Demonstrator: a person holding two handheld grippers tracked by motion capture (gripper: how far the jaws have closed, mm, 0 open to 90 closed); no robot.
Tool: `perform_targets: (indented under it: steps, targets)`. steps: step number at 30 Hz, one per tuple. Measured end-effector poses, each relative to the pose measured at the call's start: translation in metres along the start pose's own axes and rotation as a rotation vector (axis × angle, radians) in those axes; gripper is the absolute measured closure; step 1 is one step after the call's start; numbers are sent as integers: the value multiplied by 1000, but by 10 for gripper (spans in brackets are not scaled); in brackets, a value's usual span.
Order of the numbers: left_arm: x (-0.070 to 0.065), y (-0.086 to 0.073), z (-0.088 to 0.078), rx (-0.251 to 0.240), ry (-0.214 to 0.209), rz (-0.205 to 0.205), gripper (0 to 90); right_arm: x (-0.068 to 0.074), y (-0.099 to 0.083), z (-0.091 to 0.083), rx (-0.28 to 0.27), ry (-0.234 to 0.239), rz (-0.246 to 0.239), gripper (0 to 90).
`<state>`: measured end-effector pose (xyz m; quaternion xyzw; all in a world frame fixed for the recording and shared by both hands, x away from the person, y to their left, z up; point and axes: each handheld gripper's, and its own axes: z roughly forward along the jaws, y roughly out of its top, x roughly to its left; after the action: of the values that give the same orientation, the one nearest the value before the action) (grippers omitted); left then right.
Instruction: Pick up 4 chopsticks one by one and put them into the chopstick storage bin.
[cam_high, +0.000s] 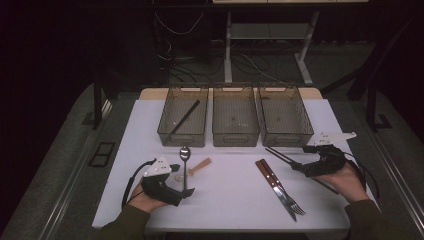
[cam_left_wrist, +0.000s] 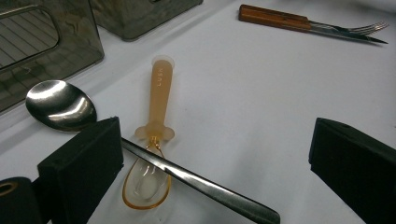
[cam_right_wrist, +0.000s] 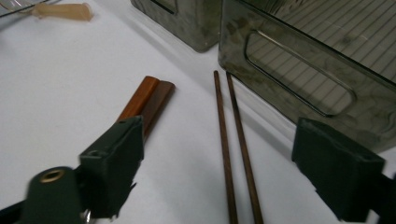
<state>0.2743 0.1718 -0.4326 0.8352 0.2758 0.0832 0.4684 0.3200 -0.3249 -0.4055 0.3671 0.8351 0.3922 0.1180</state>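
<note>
Close under our left gripper (cam_left_wrist: 205, 163) lay a steel spoon (cam_left_wrist: 60, 105), its handle running across between the wide-open jaws and against the left pad, not clamped, over a clear amber plastic spoon (cam_left_wrist: 152, 158). Our right gripper (cam_right_wrist: 224, 172) also stood open and held nothing, with two dark chopsticks (cam_right_wrist: 233, 154) lying side by side on the white table (cam_high: 225, 195) between its jaws, unpinched. Their far ends reached the front wall of the right bin (cam_high: 285, 135). A wood-handled fork and knife (cam_high: 277, 187) lay together just beside them.
</note>
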Motion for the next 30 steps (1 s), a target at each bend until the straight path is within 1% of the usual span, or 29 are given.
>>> perform_targets:
  steps: [3,6,8,10,12,14,25,27,30]
  targets:
    - [1,0,0,4,1,-1,28,-5,-3,-4,7,3,6,239]
    - [1,0,0,3,4,-5,32,-11,-7,-7,10,13,11,319]
    - [1,0,0,1,3,-9,32,-13,-10,-9,21,11,17,352]
    - [1,0,0,1,3,-9,32,-16,-12,-9,32,9,10,384]
    - [1,0,0,1,2,-9,33,-18,-15,-9,48,6,19,431]
    - [1,0,0,1,0,-10,34,-20,-17,-9,59,4,17,462]
    - [1,0,0,-2,-6,-8,36,-25,-25,-2,148,-5,-9,690]
    - [1,0,0,-1,-7,-8,36,-26,-27,-2,166,-14,-18,721]
    - [1,0,0,0,-7,-7,36,-28,-30,0,189,-18,-14,744]
